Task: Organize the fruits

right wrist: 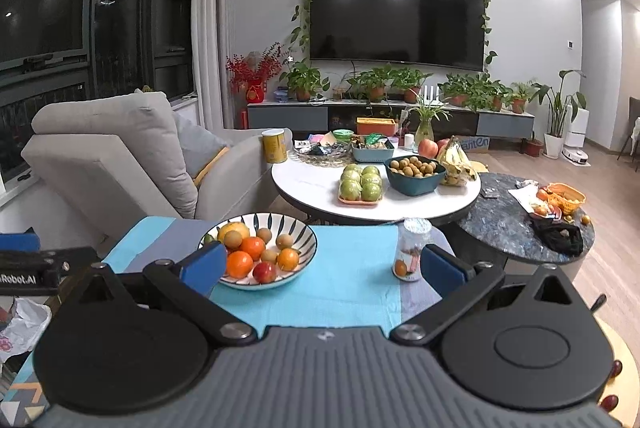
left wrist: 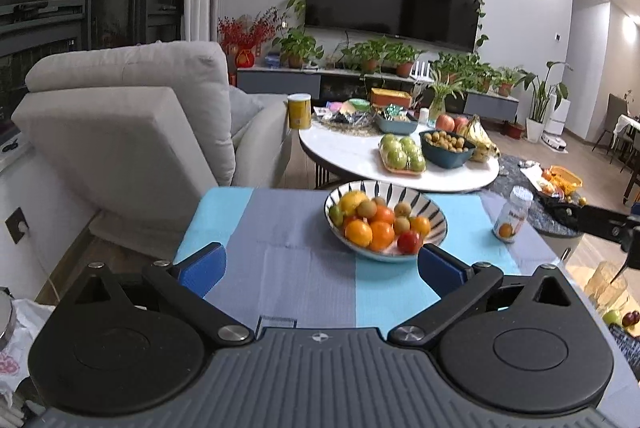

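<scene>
Hovering — left gripper [left wrist: 320, 266] spread wide, empty | right gripper [right wrist: 320, 264] spread, empty

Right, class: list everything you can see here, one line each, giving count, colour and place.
Striped bowl: one, white and dark, on the cloth, holding mixed fruit.
Cloth: one, blue and grey, on the near table.
Jar: one, orange label, right of the bowl.
White round table: one, behind the cloth.
Green apples: tray of six, on that table.
Teal bowl: one, with small brown fruit, beside the apples.
Bananas: one bunch, yellow.
Sofa: one, beige, left.
Television: one, black, on the wall.
Left tool: open, empty.
Right tool: open, empty.
</scene>
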`<state>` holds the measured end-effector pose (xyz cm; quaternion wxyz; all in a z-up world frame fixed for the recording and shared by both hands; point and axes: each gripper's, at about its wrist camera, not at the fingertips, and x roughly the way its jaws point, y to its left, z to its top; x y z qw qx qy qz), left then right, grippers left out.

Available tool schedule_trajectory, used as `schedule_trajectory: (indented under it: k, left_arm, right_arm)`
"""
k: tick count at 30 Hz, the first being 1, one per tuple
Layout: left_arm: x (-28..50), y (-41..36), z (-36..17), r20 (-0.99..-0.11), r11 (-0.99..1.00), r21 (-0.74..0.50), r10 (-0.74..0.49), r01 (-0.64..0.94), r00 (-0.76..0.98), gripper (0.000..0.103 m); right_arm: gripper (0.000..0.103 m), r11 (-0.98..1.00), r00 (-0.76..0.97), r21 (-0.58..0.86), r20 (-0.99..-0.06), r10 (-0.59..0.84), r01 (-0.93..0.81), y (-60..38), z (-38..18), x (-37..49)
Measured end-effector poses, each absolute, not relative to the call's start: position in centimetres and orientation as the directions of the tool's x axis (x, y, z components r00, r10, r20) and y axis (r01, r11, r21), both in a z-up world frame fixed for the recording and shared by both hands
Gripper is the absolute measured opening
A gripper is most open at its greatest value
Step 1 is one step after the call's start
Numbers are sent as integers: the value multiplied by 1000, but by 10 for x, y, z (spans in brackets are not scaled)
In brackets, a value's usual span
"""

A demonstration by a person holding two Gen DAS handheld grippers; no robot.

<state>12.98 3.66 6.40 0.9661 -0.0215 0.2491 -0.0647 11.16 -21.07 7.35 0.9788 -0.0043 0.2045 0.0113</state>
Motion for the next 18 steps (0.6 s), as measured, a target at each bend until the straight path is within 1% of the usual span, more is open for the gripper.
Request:
schedule_trajectory:
  k: [6,14,18]
  left_arm:
    - [116,36,57,-485,990,-83,-144,118,863,103]
    - [98,36,52,-481,993,-66,-120,101,869,103]
    - [91,38,49,-481,994,-63,-112,93,870,103]
  right_arm:
    - [78,1000,911,8,-411,25,-24,-213,64,97]
    - [78,999,898,26,-438,40,-32,-213,52,83]
    - [78,999,901,22,-432,47,-42,-210,51,74]
